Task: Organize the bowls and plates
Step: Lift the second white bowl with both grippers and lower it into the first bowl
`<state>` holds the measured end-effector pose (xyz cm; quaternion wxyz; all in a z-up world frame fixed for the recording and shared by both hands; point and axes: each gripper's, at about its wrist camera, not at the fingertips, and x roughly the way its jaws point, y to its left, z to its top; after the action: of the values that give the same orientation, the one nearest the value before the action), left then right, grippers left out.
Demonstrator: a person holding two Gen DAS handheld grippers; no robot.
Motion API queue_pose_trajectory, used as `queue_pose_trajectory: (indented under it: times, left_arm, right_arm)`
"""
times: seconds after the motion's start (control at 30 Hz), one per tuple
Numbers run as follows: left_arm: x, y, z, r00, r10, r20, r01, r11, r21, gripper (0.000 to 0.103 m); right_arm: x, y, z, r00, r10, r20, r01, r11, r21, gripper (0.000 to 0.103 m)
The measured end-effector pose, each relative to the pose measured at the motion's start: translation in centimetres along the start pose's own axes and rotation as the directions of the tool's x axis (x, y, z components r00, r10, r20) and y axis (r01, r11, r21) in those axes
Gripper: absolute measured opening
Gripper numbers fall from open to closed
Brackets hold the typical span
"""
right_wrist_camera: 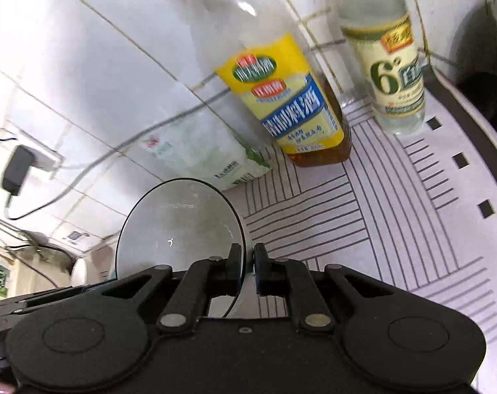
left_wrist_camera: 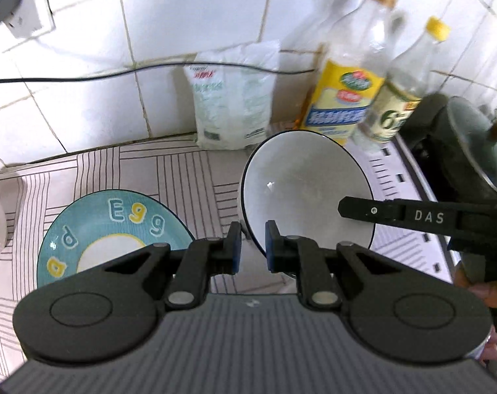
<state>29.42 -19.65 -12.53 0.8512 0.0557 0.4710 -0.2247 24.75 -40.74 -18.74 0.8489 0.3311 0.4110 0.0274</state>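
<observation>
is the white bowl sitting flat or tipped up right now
Tipped up. The white bowl stands on edge with its inside facing the left camera, its rim pinched by the right gripper.

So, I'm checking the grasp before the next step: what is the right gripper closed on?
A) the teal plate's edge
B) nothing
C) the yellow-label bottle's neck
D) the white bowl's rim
D: in the right wrist view the right gripper has its fingers closed on the dark-edged rim of the tilted white bowl.
</observation>
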Motion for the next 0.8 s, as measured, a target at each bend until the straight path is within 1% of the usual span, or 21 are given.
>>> queue_pose_trajectory:
  times: [0.07,0.13,0.2,0.23,0.37,0.63,0.8]
  left_arm:
    - [-1.3,-0.6,-0.4,1.0,-0.005,0.008,0.005,1.0,-0.003,0.013]
    - [-2.6,-1.0,-0.9,1.0,-0.007,0.015,0.007,1.0,-0.009,0.013]
    - [-3.7,-1.6,-1.5,1.0,-0.009,0.021,0.009,1.0,-0.012,0.013]
    - [-4.2,-1.8,-1.7,1.0,-0.01,0.023,0.01,1.0,-0.011,0.013]
    - [-5.4,-2.7,-3.0,1.0,-0.006,0.009,0.006,1.0,-0.015,0.013]
    - [-5.3,-3.9,-5.6,0.999,0.011,-0.045,-0.013,0.999,-0.032,0.013]
    - [-4.4,-4.2,-7.0,0.996,0.018,-0.087,-0.022,0.999,-0.04,0.013]
  right_arm:
    - [-2.4,0.3,-0.5,1.0,0.022,0.018,-0.021,0.999,-0.035,0.012]
    - [-2.8,0.5,-0.7,0.999,0.025,0.023,-0.023,0.999,-0.048,0.012]
    - [-4.4,0.8,-1.4,0.999,0.037,0.037,-0.033,0.996,-0.081,0.012]
    - [-4.4,0.8,-1.4,0.999,0.037,0.037,-0.033,0.996,-0.081,0.012]
    - [-6.2,0.6,-3.2,0.998,0.05,0.043,-0.044,0.992,-0.118,0.012]
    - [-6.5,-0.7,-5.2,0.998,0.054,0.012,-0.052,0.992,-0.112,0.012]
    - [-6.4,-0.9,-6.2,0.999,0.037,-0.009,-0.038,0.988,-0.153,0.012]
